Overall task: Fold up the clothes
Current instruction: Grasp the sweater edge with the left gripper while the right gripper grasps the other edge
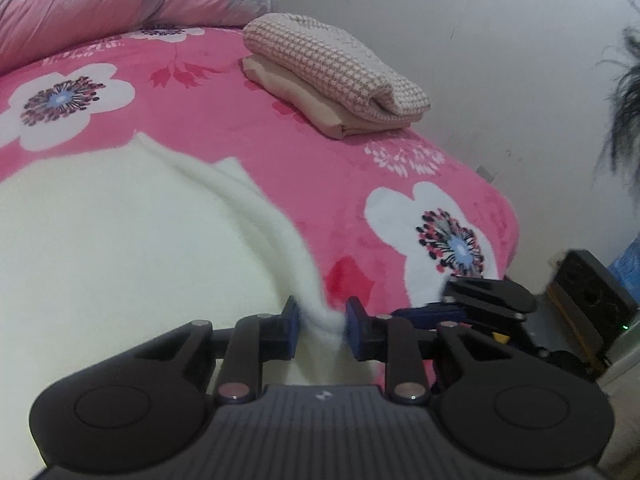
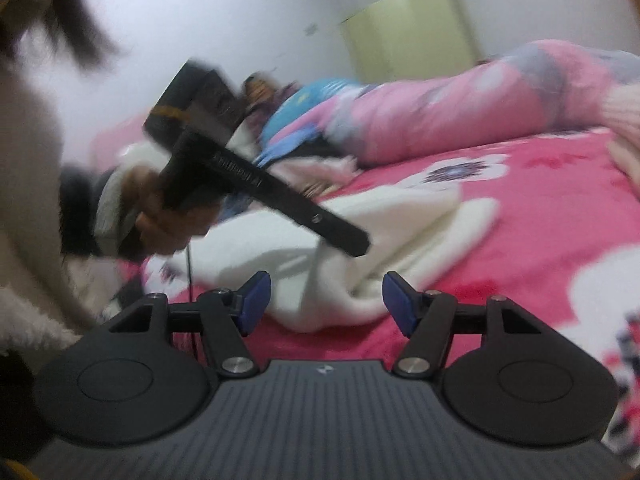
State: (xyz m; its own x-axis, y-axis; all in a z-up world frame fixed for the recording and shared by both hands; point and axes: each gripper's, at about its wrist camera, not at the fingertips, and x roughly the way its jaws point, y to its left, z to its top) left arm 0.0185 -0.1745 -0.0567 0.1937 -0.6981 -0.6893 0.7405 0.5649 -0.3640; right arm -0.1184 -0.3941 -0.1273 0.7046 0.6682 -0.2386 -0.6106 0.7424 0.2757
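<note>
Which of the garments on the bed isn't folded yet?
The white fleece garment, spread loose across the pink bedspread. The checked knit and the peach piece under it sit folded in a stack.

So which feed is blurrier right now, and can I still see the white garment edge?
Right wrist view: heavy motion smear, the left gripper streaked over the white garment. Left wrist view: sharper; fisheye bends the bed, only the pinched fold is soft.

No legible text or labels anywhere.
</note>
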